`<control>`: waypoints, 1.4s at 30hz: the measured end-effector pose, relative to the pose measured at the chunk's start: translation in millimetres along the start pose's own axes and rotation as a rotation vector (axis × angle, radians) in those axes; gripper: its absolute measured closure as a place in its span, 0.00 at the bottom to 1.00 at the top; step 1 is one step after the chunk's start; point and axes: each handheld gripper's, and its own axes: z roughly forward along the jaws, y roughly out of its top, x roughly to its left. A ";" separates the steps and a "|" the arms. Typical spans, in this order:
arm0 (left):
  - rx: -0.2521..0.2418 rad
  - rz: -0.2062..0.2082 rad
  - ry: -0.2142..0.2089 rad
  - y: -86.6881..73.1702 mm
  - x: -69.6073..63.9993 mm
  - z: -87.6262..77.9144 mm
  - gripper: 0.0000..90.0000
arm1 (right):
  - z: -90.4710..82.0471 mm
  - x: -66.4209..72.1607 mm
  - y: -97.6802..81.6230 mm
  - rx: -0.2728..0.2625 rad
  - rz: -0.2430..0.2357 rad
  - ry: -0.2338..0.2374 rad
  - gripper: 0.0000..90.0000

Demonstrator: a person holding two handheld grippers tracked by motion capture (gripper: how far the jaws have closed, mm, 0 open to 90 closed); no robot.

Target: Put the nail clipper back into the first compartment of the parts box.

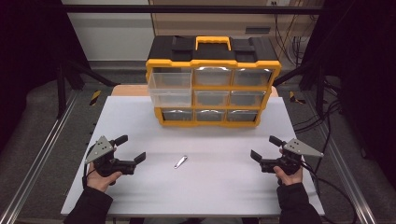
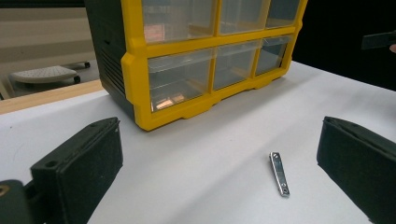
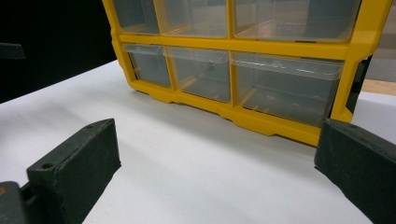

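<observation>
The left hand-held gripper [image 1: 130, 148] rests near the bench's [image 1: 210, 186] front-left corner, jaws wide apart with nothing between them. The right hand-held gripper [image 1: 265, 148] sits near the front-right corner, its jaws likewise spread and empty. A small metal strip [image 1: 180, 161] lies flat on the bench between the two, nearer the front edge than the back and closer to the left one; in the left gripper view the strip [image 2: 279, 173] lies ahead between the jaws, touching neither. A yellow-and-black drawer box [image 1: 212, 88] stands at the back edge, its upper-left drawer [image 1: 170, 88] pulled out.
</observation>
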 end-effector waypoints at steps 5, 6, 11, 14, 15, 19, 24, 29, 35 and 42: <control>0.003 0.003 -0.003 1.0 -1.9 0.9 0.00 | 1.1 0.6 -1.0 0.012 -0.010 0.006 0.00; 0.003 0.001 -0.006 1.4 -2.4 1.1 0.00 | 1.1 0.8 -1.1 0.012 -0.012 0.006 0.00; 0.010 0.010 -0.014 4.2 -6.0 3.8 0.00 | 1.8 1.0 -1.1 0.019 -0.008 0.007 0.00; 0.015 0.013 -0.014 5.4 -8.3 5.6 0.00 | 2.1 1.2 -1.4 0.017 -0.013 0.009 0.00; 0.018 0.014 -0.015 5.9 -9.1 6.3 0.00 | 2.1 1.2 -1.4 0.018 -0.013 0.010 0.00; 0.024 0.016 -0.013 9.5 -12.5 8.9 0.00 | 1.8 1.1 -1.2 0.018 -0.011 0.007 0.00; 0.032 0.019 -0.010 13.6 -17.3 12.7 0.00 | 1.9 1.3 -1.4 0.017 -0.016 0.005 0.00; 0.028 0.028 -0.014 20.9 -22.5 16.5 0.00 | 2.6 1.2 -1.8 0.024 -0.020 0.005 0.00; 0.052 0.048 -0.031 26.2 -31.3 25.4 0.00 | 2.6 0.9 -1.8 0.023 -0.027 0.004 0.00; 0.072 0.053 -0.040 33.5 -39.9 37.3 0.00 | 2.8 1.3 -2.0 0.026 -0.024 0.002 0.00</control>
